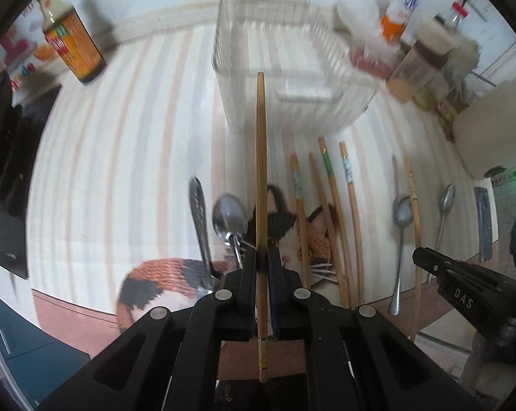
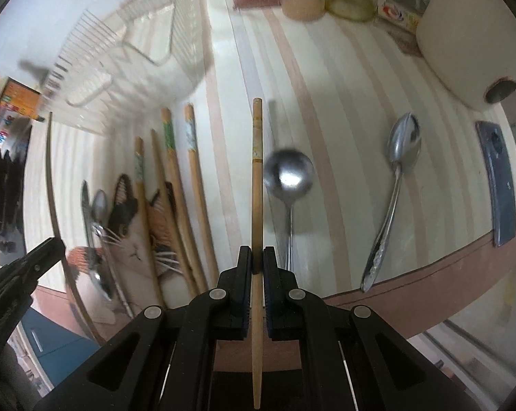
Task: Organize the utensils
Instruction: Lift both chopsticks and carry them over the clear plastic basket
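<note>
Left wrist view: my left gripper (image 1: 263, 257) is clamped on a plain bamboo chopstick (image 1: 260, 171), which runs toward 12 o'clock, its tip over the near edge of the wire rack (image 1: 223, 51). Below, on the striped tabletop (image 1: 121, 137), two spoons (image 1: 230, 221) lie at 9 o'clock of the gripper. Four chopsticks (image 1: 330, 185) lie at 2 o'clock across a cat-print mat (image 1: 292, 229). A sauce bottle (image 1: 73, 46) stands at 10 o'clock.

Right wrist view: my right gripper (image 2: 257, 257) is closed on a second chopstick (image 2: 257, 171), pointing to 12 o'clock. A round ladle spoon (image 2: 287, 171) lies just beside it at 1 o'clock; a long spoon (image 2: 400, 157) lies at 2 o'clock, a dark phone (image 2: 497, 178) at 3 o'clock.
</note>
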The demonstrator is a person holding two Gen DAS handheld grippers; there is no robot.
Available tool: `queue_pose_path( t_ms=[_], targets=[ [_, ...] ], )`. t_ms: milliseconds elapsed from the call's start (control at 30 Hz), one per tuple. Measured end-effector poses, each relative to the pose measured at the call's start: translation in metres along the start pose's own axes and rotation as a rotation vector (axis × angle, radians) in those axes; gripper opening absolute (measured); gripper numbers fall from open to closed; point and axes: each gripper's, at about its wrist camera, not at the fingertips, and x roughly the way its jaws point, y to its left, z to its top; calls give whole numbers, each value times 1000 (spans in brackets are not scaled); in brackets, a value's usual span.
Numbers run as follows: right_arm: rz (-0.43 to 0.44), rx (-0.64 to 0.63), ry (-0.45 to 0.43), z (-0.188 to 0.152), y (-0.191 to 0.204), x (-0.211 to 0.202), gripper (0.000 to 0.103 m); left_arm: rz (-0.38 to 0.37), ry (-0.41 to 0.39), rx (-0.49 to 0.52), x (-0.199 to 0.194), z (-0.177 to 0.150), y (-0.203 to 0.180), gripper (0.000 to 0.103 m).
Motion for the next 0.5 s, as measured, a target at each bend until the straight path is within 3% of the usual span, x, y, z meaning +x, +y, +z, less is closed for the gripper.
queue_pose_path(
  t_ms=[267,500],
  targets=[
    [89,-9,-67,31,-7,-45,6,-19,-113,-13,-41,8,-1,4],
    [224,-28,-145,96,24,-86,6,-92,-178,-32,-70,66,0,4]
  ],
)
